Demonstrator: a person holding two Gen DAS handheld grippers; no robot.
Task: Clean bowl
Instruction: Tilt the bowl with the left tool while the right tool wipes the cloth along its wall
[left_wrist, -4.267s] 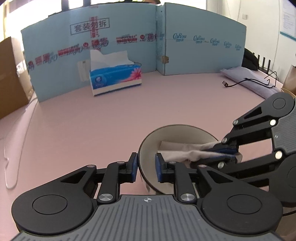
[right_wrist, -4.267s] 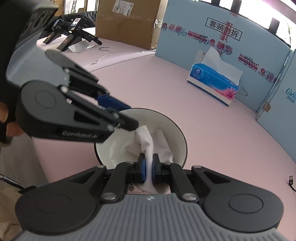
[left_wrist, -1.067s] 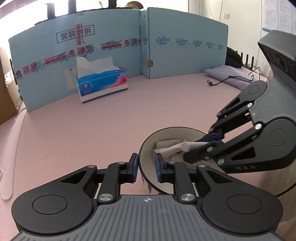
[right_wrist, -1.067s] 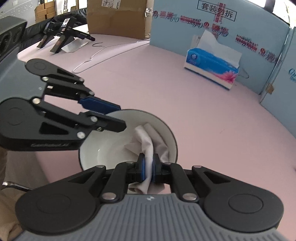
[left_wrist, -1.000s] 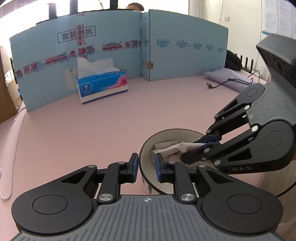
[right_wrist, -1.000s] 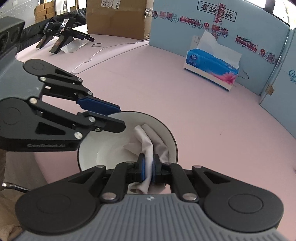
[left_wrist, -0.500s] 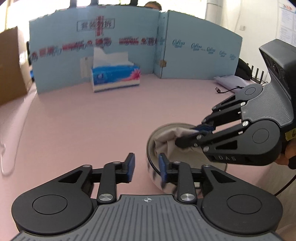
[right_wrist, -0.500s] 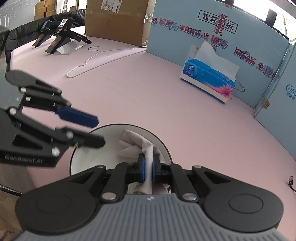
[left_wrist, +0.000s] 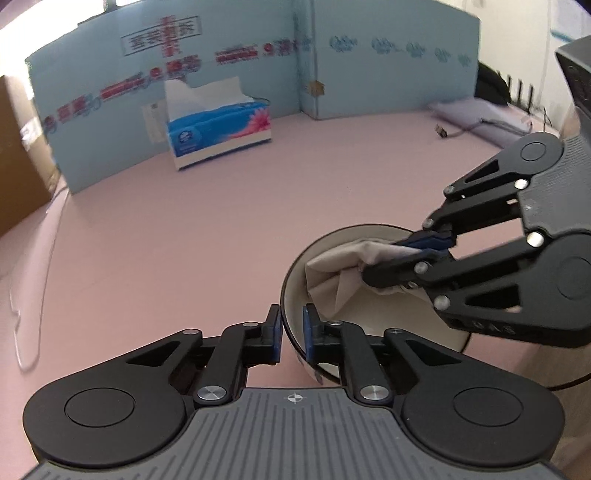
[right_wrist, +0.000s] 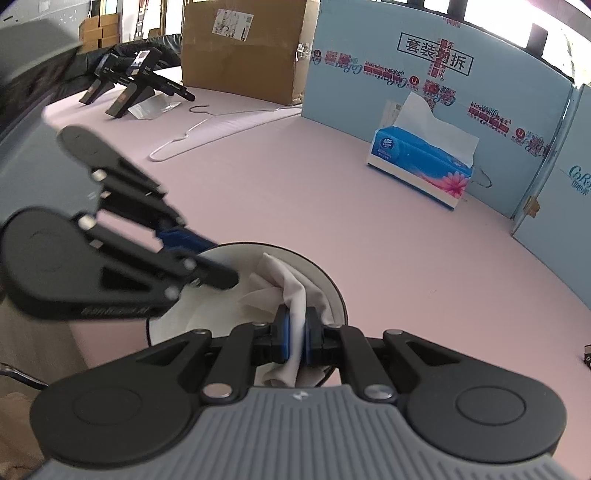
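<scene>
A white bowl (left_wrist: 388, 314) with a dark rim sits on the pink table near its front edge. My left gripper (left_wrist: 291, 325) straddles the bowl's near-left rim; its jaws are closing, and the blue pads press on the wall from both sides. A crumpled white cloth (left_wrist: 332, 266) lies inside against the far wall. My right gripper (left_wrist: 417, 251) reaches in from the right, shut on the cloth. In the right wrist view the cloth (right_wrist: 291, 288) runs up between the right gripper's (right_wrist: 295, 332) blue pads, over the bowl (right_wrist: 207, 306). The left gripper (right_wrist: 218, 262) comes in from the left.
A blue tissue box (left_wrist: 221, 129) stands at the back in front of a blue cardboard screen (left_wrist: 388, 74). A brown cardboard box (right_wrist: 243, 48), a white wire hanger (right_wrist: 207, 129) and two spare grippers (right_wrist: 125, 85) sit far left. A cable plug (left_wrist: 439, 129) lies far right.
Half a second ago the left jaws stood wider, loose about the rim; now they have closed on the bowl's wall. The right gripper still holds the cloth inside the bowl.
</scene>
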